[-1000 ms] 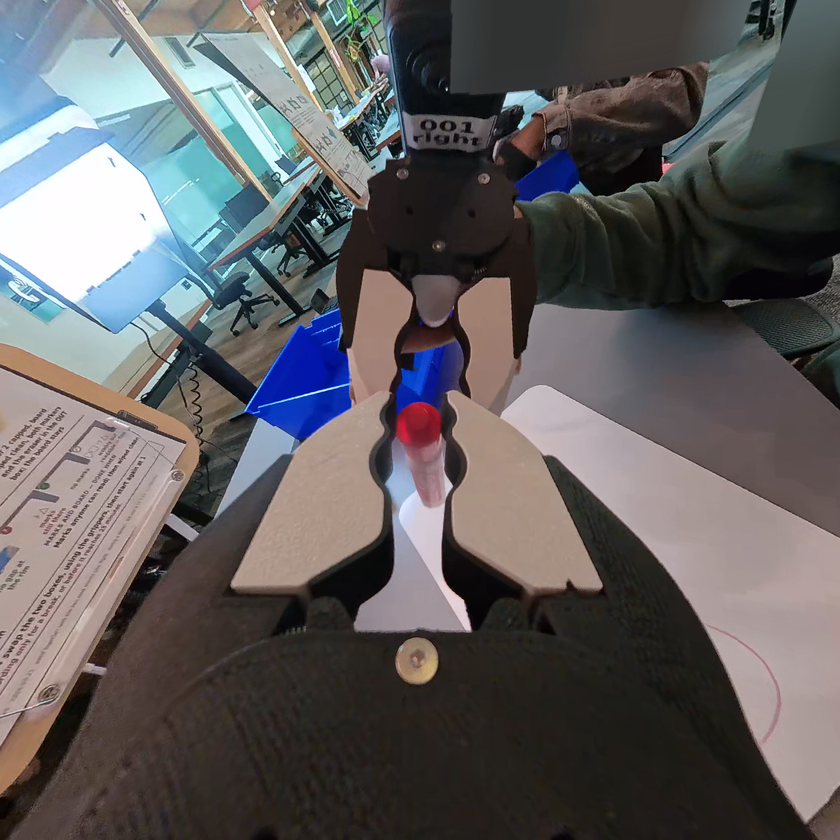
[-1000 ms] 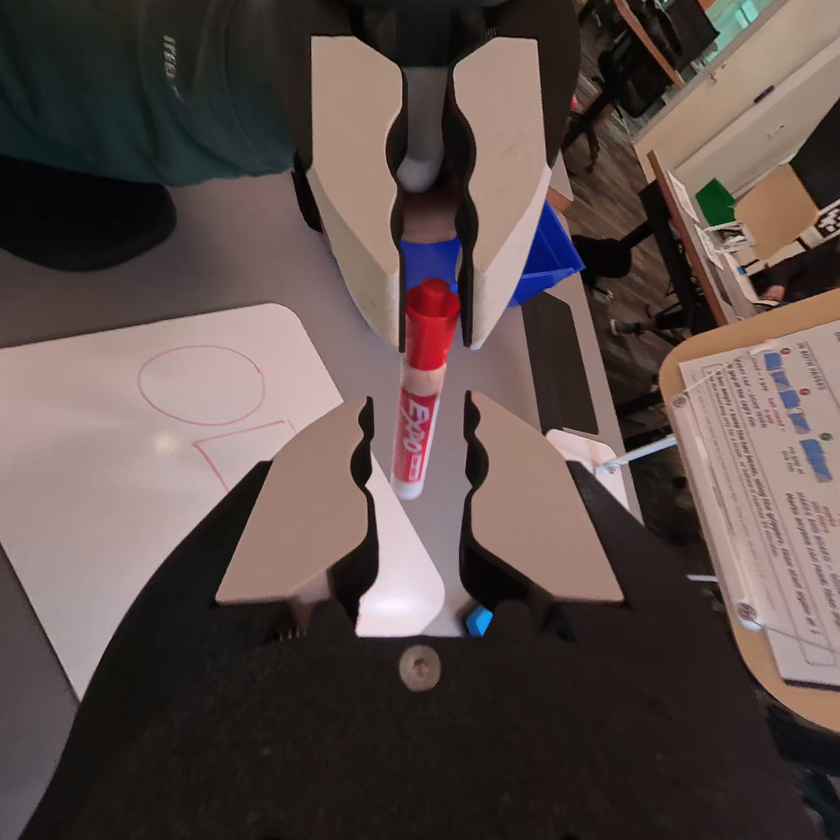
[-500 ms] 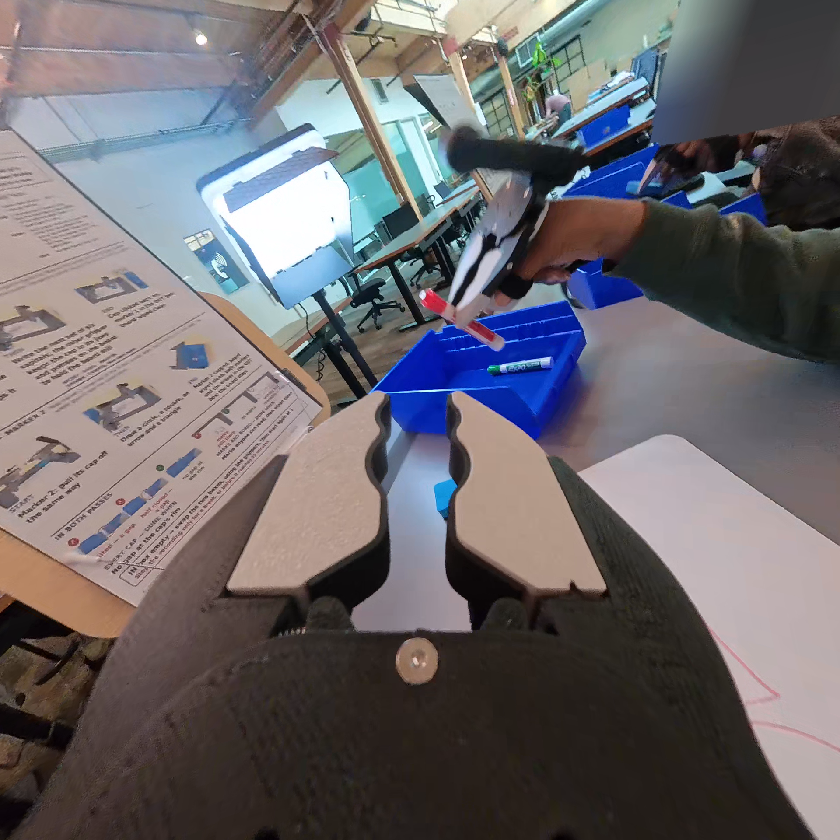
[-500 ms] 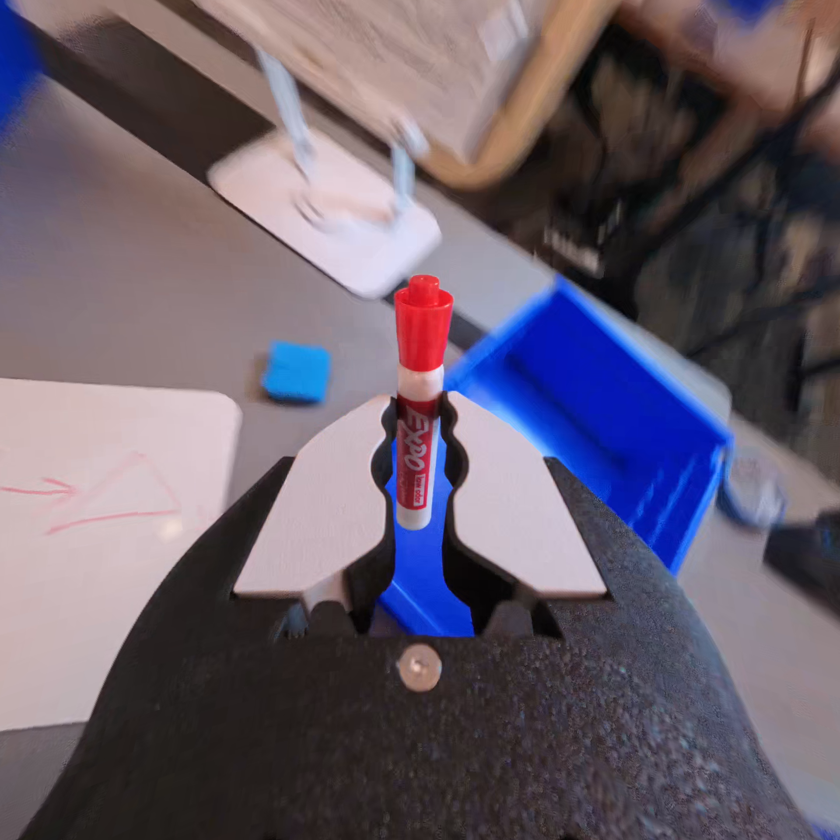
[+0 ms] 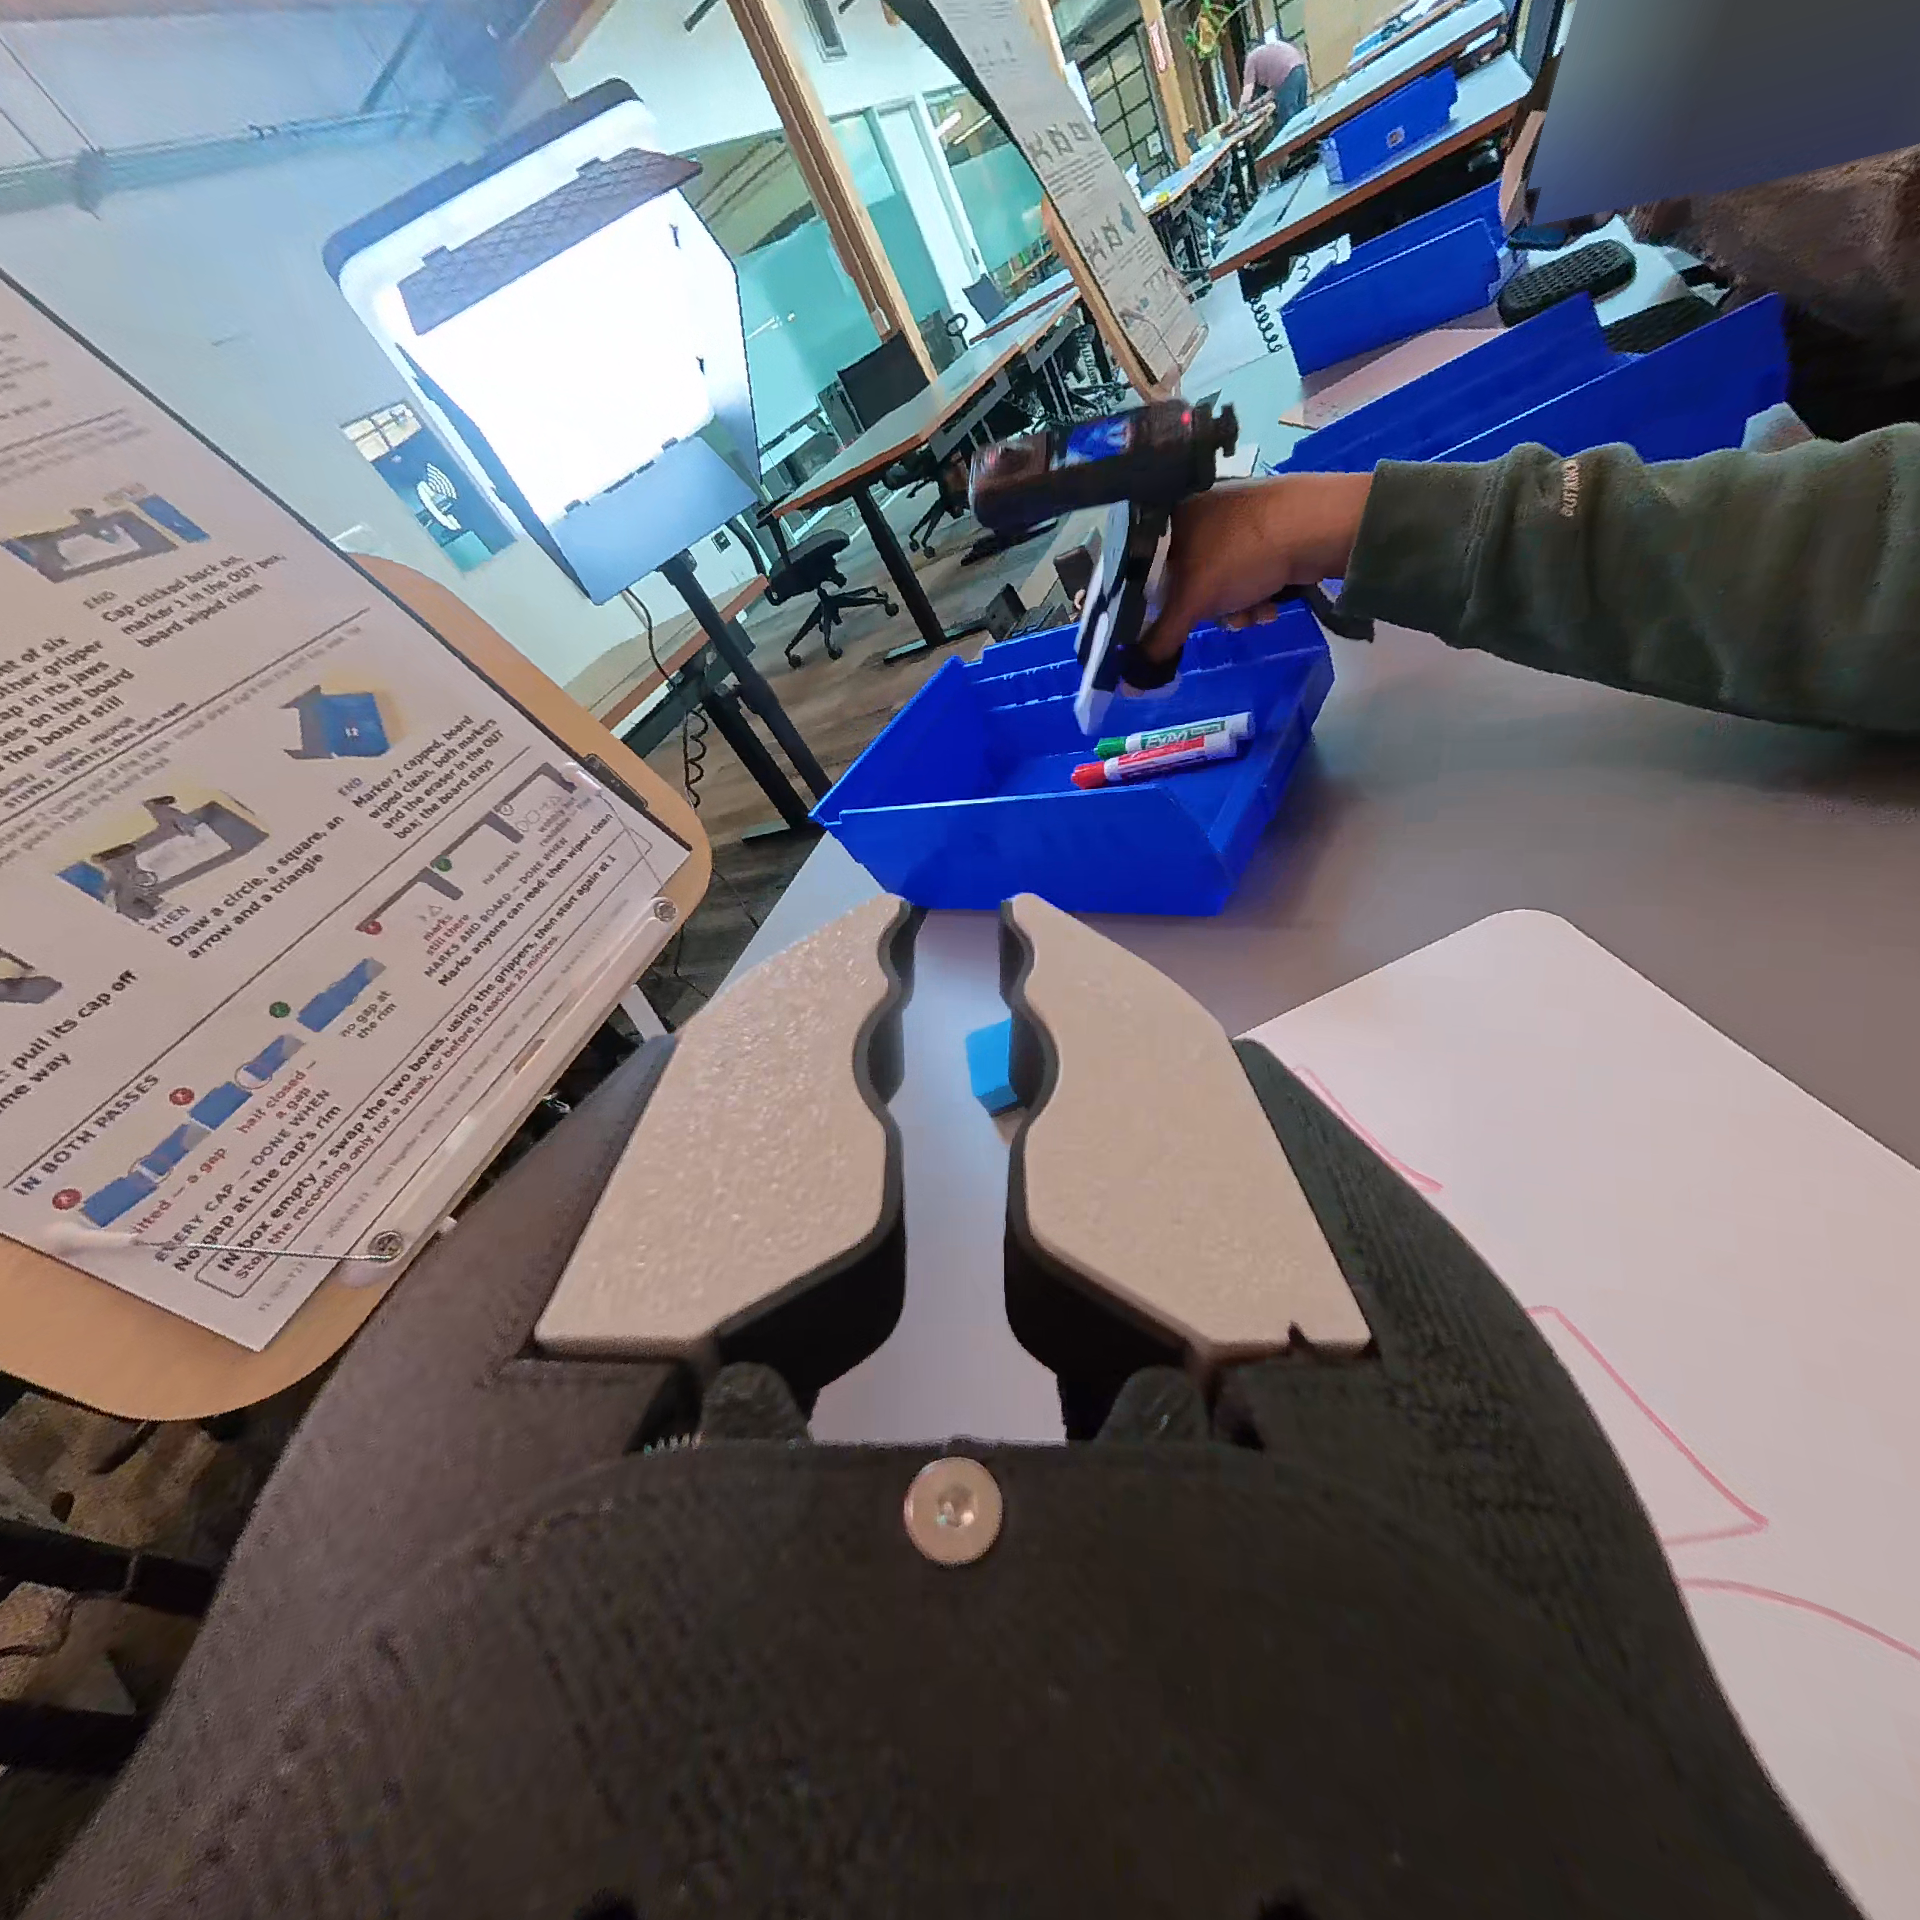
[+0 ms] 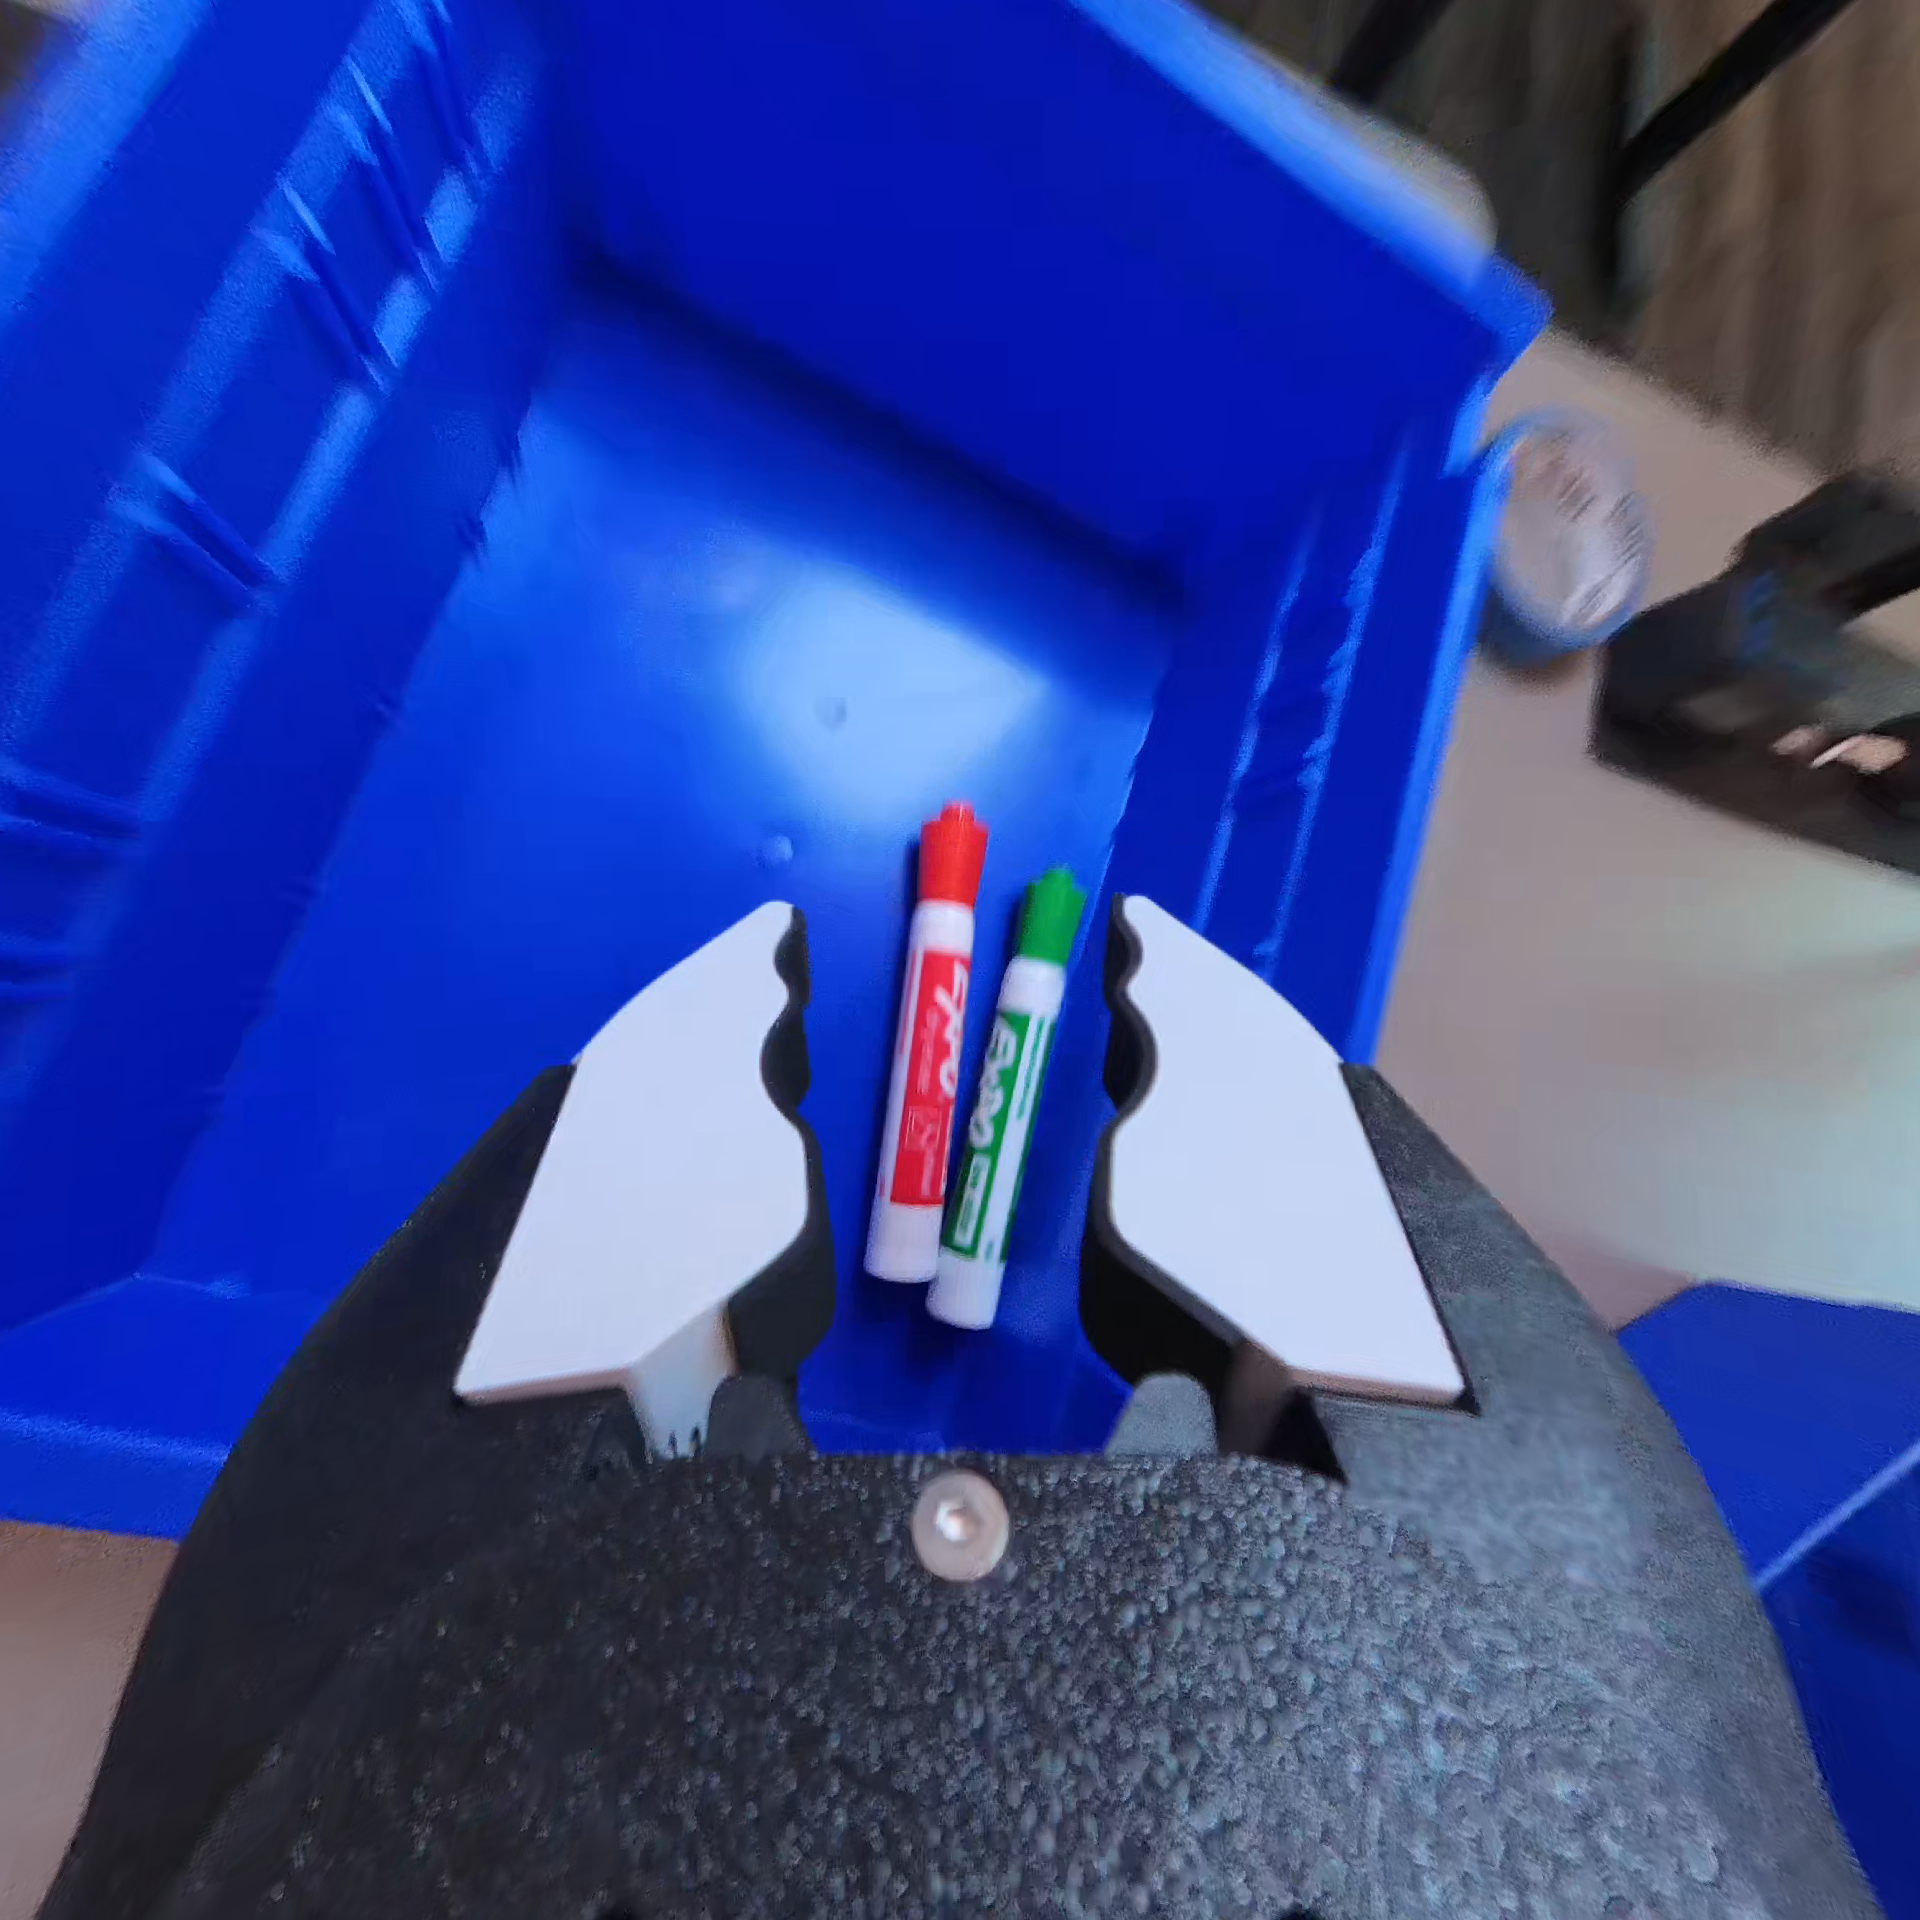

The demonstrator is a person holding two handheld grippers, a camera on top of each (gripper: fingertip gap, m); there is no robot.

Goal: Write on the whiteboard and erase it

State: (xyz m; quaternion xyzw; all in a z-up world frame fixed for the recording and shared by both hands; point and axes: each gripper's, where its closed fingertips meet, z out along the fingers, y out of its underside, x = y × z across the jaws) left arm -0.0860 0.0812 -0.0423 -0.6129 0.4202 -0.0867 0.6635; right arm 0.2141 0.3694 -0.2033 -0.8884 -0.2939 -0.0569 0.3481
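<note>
Whiteboard [image 5: 1621, 1195] and eraser [image 5: 989, 1065] only from left wrist

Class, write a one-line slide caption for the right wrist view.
Open right gripper above a blue bin where capped red marker and green marker lie side by side.

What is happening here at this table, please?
A person works with a hand-held gripper in each hand. The right hand-held gripper hangs open over the blue plastic bin, where a capped red marker and a capped green marker lie side by side, neither one gripped. The left hand-held gripper holds nothing; past its fingers a small blue eraser block lies on the grey table. The white whiteboard carries pink drawn lines, not yet erased.
</note>
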